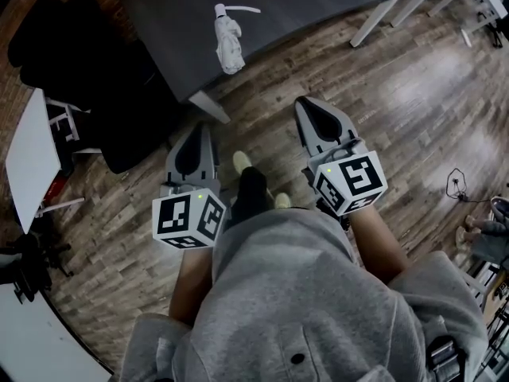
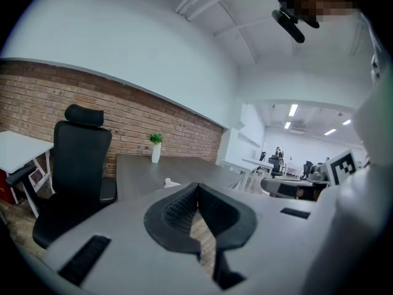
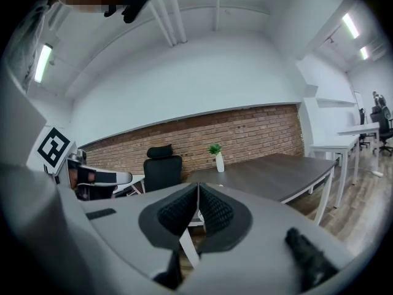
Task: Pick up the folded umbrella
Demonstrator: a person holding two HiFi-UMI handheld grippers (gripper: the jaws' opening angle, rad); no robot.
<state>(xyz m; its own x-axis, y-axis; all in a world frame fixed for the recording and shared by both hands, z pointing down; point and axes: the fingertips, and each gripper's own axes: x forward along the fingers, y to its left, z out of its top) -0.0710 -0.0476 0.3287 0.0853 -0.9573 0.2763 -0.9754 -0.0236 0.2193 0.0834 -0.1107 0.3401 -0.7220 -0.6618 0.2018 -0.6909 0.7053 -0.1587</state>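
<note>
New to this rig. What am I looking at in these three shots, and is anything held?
No robot here: a person holds a two-jaw gripper in each hand. The head view looks down from the person's head onto the left gripper and right gripper. The other two views ride on each gripper and look along its jaws. A white folded umbrella lies on the dark table ahead. Both pairs of jaws are shut and empty.
</note>
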